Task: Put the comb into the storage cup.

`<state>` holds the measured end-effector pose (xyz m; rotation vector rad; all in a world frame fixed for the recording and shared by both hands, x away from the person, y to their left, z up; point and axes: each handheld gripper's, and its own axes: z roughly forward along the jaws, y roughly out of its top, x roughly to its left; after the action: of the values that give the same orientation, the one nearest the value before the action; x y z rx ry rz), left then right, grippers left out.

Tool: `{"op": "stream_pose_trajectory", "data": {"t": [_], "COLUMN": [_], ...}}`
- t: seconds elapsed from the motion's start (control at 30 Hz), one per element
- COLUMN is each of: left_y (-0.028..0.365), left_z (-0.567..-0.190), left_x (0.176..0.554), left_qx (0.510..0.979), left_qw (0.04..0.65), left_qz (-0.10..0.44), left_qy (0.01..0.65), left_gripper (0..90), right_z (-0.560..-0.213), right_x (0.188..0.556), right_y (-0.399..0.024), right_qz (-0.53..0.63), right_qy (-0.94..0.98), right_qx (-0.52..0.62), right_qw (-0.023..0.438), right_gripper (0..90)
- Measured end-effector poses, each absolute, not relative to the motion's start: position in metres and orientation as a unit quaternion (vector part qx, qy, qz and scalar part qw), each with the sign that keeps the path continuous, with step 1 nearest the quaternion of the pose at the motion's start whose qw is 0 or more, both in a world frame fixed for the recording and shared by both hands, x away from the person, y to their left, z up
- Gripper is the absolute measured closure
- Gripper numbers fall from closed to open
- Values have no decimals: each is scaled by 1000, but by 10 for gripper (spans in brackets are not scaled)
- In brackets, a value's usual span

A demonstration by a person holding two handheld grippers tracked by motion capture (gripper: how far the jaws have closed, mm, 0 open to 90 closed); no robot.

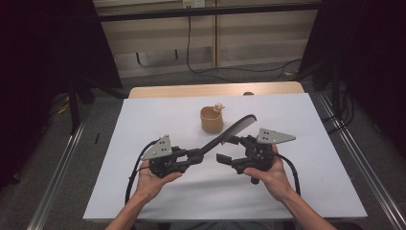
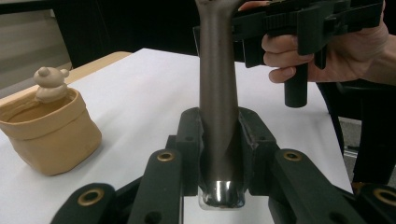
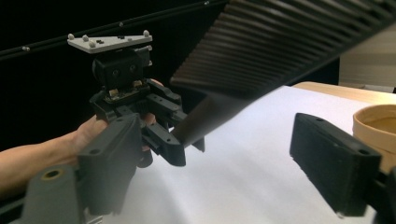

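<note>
One comb (image 1: 229, 130) hangs over the sheet (image 1: 143, 115), slanting up toward the cup (image 1: 211, 120), its toothed end just beside that cup. I have my left gripper (image 1: 198, 154) clamped tight on the comb's handle. My right gripper (image 1: 229, 149), on the cup's near side, stands wide open around the comb without pressing it.

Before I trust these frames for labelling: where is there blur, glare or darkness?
High view: sharp on the white table, dark at both sides. Left gripper view: glare on the comb handle's end, cup fairly sharp. Right gripper view: comb teeth and near jaws blurred, left gripper sharper, background black.
</note>
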<state>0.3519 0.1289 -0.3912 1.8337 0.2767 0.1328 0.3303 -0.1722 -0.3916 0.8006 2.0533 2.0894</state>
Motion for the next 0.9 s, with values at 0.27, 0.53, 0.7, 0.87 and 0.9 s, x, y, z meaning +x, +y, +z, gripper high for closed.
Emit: {"op": "stream_pose_trajectory", "data": {"t": [0.27,0.53,0.7,0.87,0.9], "left_y": [129,128,129,129,129], "left_z": [-390,-389,-389,-389,-389], "left_x": [352,351,350,351,351], "left_qx": [789,788,788,788,788], "left_qw": [600,601,601,602,602], "left_qz": [57,57,60,57,57], "left_qy": [118,117,118,116,117], "left_gripper": [727,727,727,726,726], "right_z": [-390,-393,-394,-397,-397], "right_x": [335,337,338,339,340], "right_y": [-166,-163,-162,-160,-160], "right_qz": [699,713,720,725,725], "right_qy": [665,649,639,632,631], "right_qx": [261,266,270,275,275], "right_qw": [41,22,11,3,3], "right_gripper": [275,416,514,565,574]}}
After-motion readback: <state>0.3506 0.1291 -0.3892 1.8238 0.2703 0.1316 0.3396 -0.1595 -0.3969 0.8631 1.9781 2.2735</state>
